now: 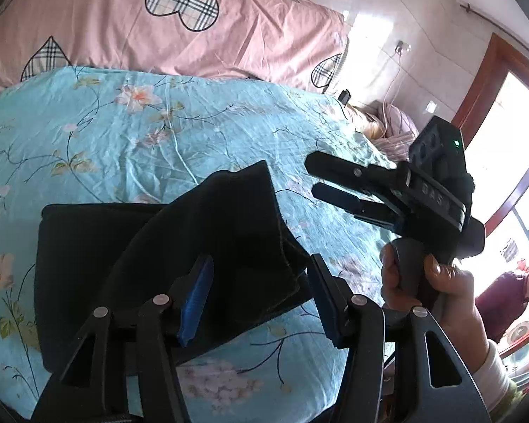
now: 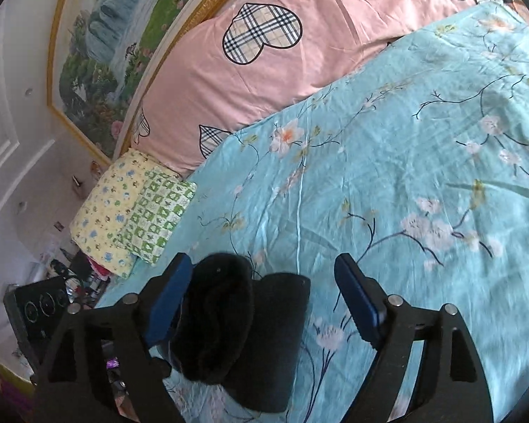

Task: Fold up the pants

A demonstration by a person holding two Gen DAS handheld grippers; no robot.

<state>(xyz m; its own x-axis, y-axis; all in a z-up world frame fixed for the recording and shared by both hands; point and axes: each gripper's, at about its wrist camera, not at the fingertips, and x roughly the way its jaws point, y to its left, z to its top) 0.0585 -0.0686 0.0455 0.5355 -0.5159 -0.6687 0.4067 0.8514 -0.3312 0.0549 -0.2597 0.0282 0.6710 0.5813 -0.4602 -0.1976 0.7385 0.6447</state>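
Note:
Dark navy pants [image 1: 165, 253] lie folded on the light blue floral bedsheet [image 1: 158, 130]. Their upper flap is lifted and rumpled toward my left gripper. My left gripper [image 1: 261, 292] is open just above the near edge of the pants, blue pads on either side of the fold. My right gripper [image 1: 312, 176] shows in the left wrist view, held by a hand to the right of the pants, jaws open and empty. In the right wrist view my right gripper [image 2: 264, 303] is open above the pants [image 2: 243, 331], which lie bundled between its fingers below.
A pink quilt with plaid hearts [image 1: 180, 28] lies along the far side of the bed. A folded yellow and green blanket [image 2: 130, 208] sits at the bed's left corner. A person in dark red [image 1: 508, 299] sits by the window at right.

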